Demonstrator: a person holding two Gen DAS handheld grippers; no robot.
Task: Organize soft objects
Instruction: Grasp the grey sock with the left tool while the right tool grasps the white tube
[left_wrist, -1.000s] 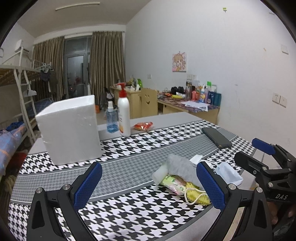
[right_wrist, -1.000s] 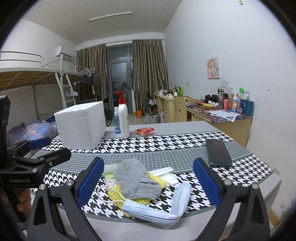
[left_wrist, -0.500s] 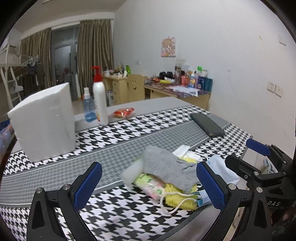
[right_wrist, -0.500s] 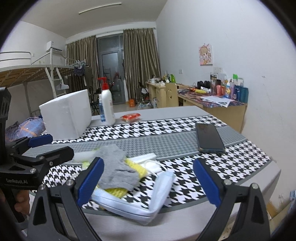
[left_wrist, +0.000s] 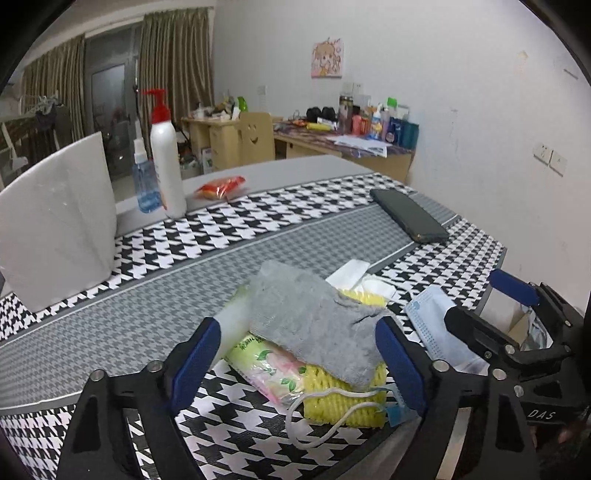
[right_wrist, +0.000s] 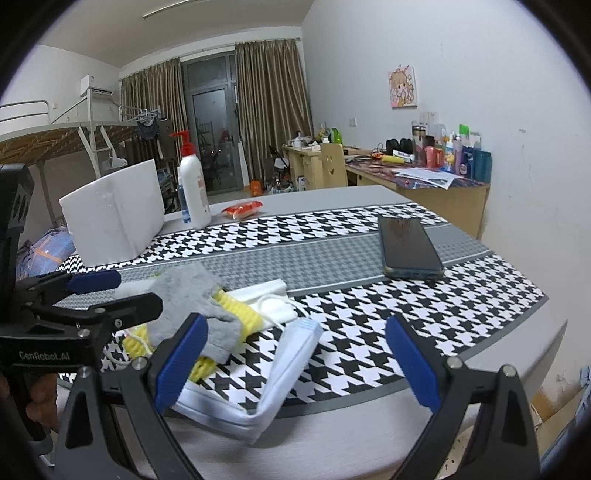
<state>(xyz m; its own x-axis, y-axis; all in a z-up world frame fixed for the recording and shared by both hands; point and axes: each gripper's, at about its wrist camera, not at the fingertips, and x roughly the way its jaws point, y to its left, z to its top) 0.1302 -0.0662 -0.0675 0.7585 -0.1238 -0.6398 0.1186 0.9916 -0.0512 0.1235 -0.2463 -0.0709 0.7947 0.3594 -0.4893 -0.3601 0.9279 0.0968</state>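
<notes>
A pile of soft things lies near the table's front edge: a grey sock (left_wrist: 314, 321) on top, a yellow foam net (left_wrist: 343, 398), a floral tissue pack (left_wrist: 269, 365), a white foam sleeve (left_wrist: 236, 317) and a blue face mask (left_wrist: 432, 325). My left gripper (left_wrist: 299, 365) is open, its jaws either side of the pile. My right gripper (right_wrist: 295, 365) is open over the table edge; the mask (right_wrist: 273, 373) lies between its fingers, the sock (right_wrist: 192, 299) to the left. Each gripper shows in the other's view.
A white foam box (left_wrist: 55, 221) stands at the far left. A pump bottle (left_wrist: 166, 158), a blue spray bottle (left_wrist: 144, 177) and a red snack packet (left_wrist: 221, 184) are at the back. A black phone (right_wrist: 406, 243) lies at the right on the houndstooth cloth (right_wrist: 332, 251).
My left gripper has moved right and forward, so the pile now sits between its jaws. My right gripper has moved closer to the mask and a little to the right.
</notes>
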